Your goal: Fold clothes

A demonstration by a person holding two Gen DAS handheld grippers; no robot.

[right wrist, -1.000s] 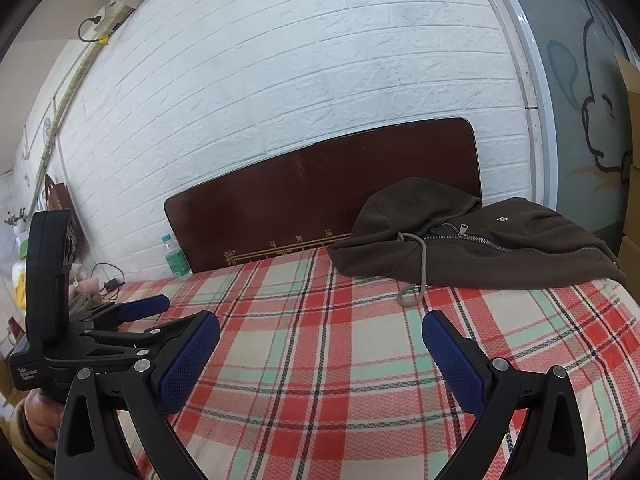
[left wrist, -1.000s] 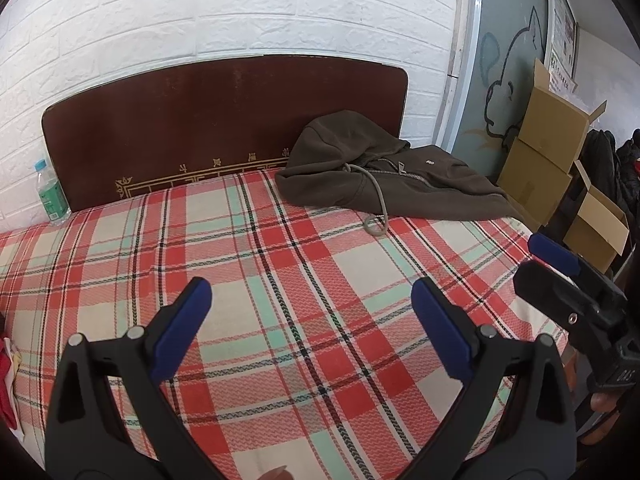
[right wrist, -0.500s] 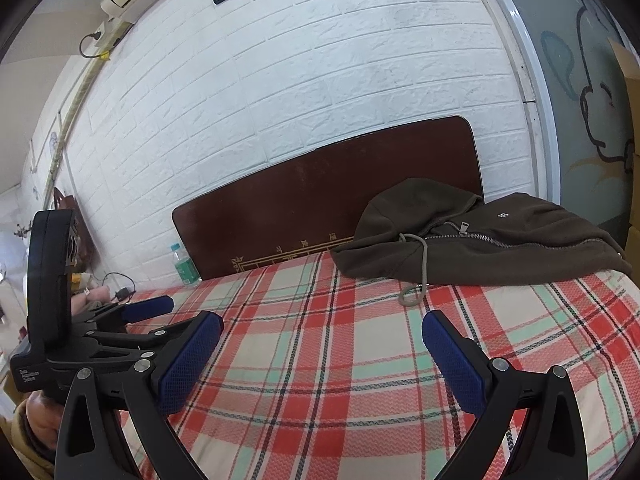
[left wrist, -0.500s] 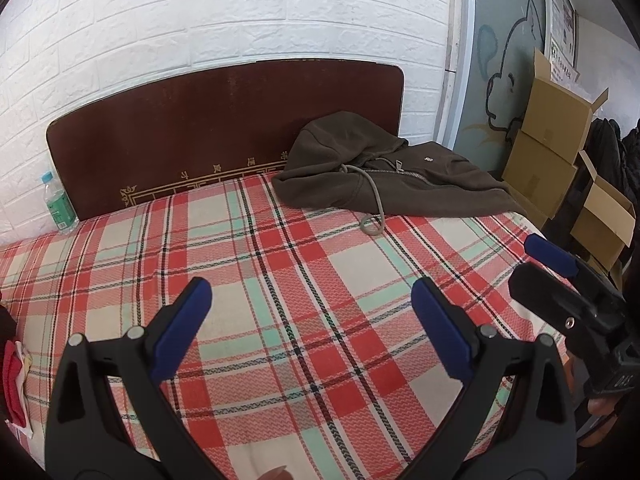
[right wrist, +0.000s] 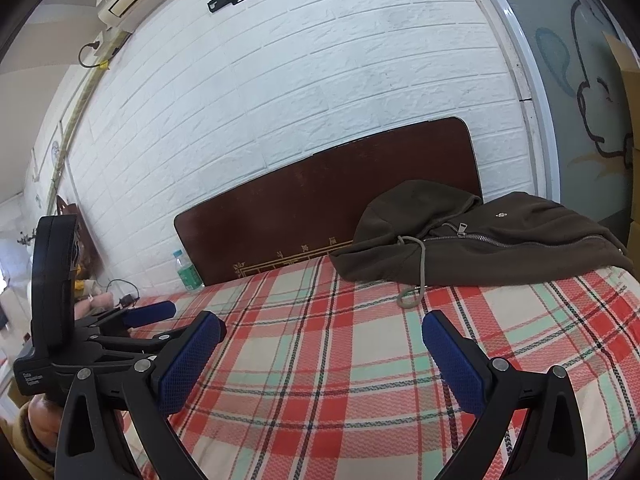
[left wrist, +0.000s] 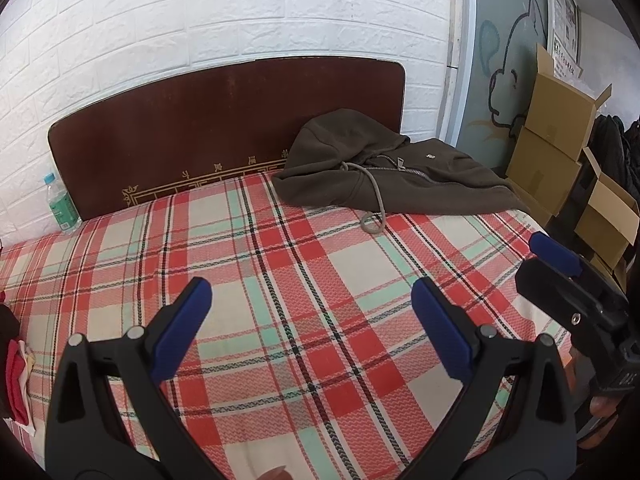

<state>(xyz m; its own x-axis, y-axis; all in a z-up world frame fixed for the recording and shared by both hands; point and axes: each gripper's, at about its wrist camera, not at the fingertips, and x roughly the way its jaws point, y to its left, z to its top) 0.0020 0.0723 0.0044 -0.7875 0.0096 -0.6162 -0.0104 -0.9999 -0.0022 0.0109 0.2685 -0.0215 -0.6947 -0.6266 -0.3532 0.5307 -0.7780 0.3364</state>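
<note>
Both grippers, left gripper & right gripper, are hanging wide open w/ nothing in them, probably lined up for the approach. The brown hoodie is lying crumpled at the far end of the plaid bed, against the headboard, zip partly done, drawstring trailing.

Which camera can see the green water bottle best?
The left wrist view: the water bottle stands whole beside the headboard, cap and label visible. In the right wrist view the bottle looks smaller, its base hidden behind the bedspread.
</note>
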